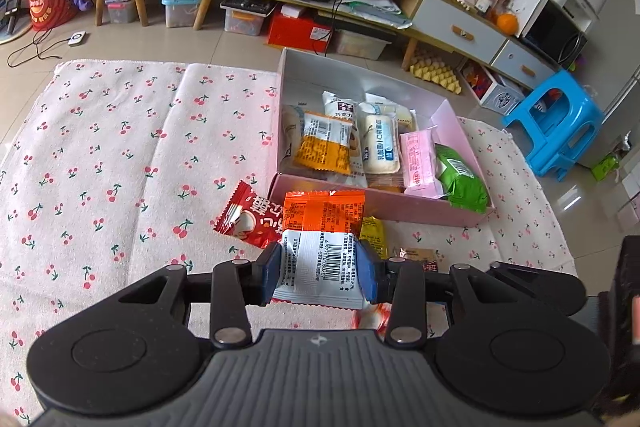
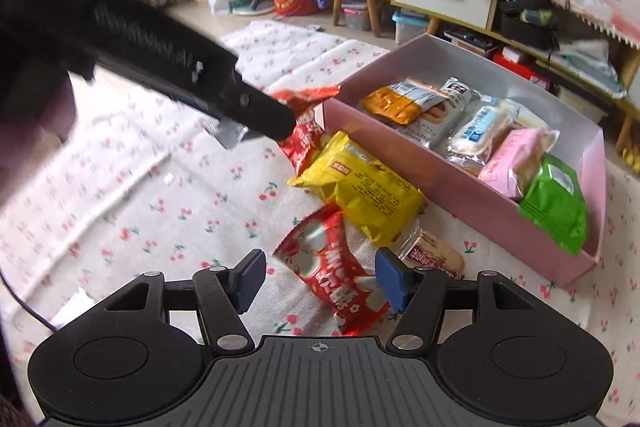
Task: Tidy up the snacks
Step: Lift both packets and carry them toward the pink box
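The left hand-held gripper [image 1: 324, 269] is clenched on an orange-and-white snack packet [image 1: 322, 247], its blue pads pressing the packet's two sides so the wrapper bows between them. The packet hangs above the cherry-print cloth [image 1: 120, 147], just in front of the near wall of the pink box [image 1: 384, 205].

The right hand-held gripper [image 2: 322, 281] stands released, its jaws apart. A red snack packet [image 2: 332, 279] lies on the cloth between them; the left pad [image 2: 250, 279] is clear of it, and whether the right pad [image 2: 390, 281] touches it cannot be told. A yellow packet [image 2: 360, 187] lies just beyond, partly over a clear-wrapped brown biscuit [image 2: 434, 253], and another red packet [image 2: 304, 131] lies near the box corner.

Inside the box sit an orange packet [image 1: 326, 147], a white-and-blue packet [image 1: 380, 143], a pink packet [image 1: 420, 163] and a green packet [image 1: 460, 179], side by side.
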{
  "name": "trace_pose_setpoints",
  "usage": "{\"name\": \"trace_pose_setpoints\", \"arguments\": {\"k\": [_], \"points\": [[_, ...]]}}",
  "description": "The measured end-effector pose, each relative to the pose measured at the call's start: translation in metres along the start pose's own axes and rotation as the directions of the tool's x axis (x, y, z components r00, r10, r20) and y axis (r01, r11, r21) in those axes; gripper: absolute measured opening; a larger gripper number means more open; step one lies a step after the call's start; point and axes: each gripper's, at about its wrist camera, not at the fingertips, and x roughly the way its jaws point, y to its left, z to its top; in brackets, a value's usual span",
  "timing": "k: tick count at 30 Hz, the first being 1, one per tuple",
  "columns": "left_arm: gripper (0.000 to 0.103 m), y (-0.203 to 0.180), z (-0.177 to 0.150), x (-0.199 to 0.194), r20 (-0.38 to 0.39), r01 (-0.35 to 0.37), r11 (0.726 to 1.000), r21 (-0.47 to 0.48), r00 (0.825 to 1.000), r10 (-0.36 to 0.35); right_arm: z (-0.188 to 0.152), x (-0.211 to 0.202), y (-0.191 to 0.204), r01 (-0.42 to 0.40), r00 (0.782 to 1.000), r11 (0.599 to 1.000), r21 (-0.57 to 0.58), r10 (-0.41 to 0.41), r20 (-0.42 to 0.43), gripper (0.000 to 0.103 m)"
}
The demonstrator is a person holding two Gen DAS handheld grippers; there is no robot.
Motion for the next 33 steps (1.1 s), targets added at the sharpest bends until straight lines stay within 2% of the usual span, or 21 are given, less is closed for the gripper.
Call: {"name": "trace_pose_setpoints", "arguments": {"k": [4, 7, 10, 16, 22, 25, 30, 33], "points": [[0.037, 0.001, -0.002, -0.001, -0.004, -0.003, 1.0, 0.004, 1.0, 0.003, -0.003, 0.015, 0.006, 0.036, 0.999, 0.998, -0.043, -0.038, -0.037, 0.054], [0.037, 0.002, -0.002, -0.001, -0.006, -0.005, 1.0, 0.004, 1.0, 0.005, -0.005, 0.017, 0.011, 0.051, 0.998, 0.996, -0.073, -0.054, -0.034, 0.033], [0.037, 0.004, -0.002, -0.002, -0.005, -0.008, 1.0, 0.0, 1.0, 0.008, -0.002, 0.012, 0.007, 0.047, 0.998, 0.998, -0.029, -0.048, -0.04, 0.032], [0.037, 0.008, 0.003, -0.004, 0.035, -0.011, 1.0, -0.006, 0.999, 0.011, 0.009, -0.01, -0.015, -0.052, 0.999, 0.984, 0.169, 0.051, 0.011, 0.031], [0.037, 0.015, 0.015, 0.009, 0.068, -0.003, 0.999, -0.051, 0.998, 0.006, 0.019, -0.037, -0.052, -0.125, 0.989, 0.904, 0.408, 0.083, 0.118, 0.031], [0.037, 0.012, 0.029, 0.017, 0.091, 0.012, 0.998, -0.069, 0.996, -0.005, 0.028, -0.043, -0.074, -0.1, 0.99, 0.869, 0.485, 0.038, 0.135, 0.031], [0.037, 0.0, 0.053, 0.037, 0.137, 0.001, 1.0, -0.003, 0.991, 0.0, 0.046, -0.041, -0.123, -0.067, 0.987, 0.785, 0.616, -0.039, 0.156, 0.031], [0.037, -0.006, 0.065, 0.054, 0.138, -0.003, 1.0, 0.023, 0.99, 0.0, 0.058, -0.035, -0.154, -0.019, 0.983, 0.757, 0.653, -0.107, 0.152, 0.032]]}}
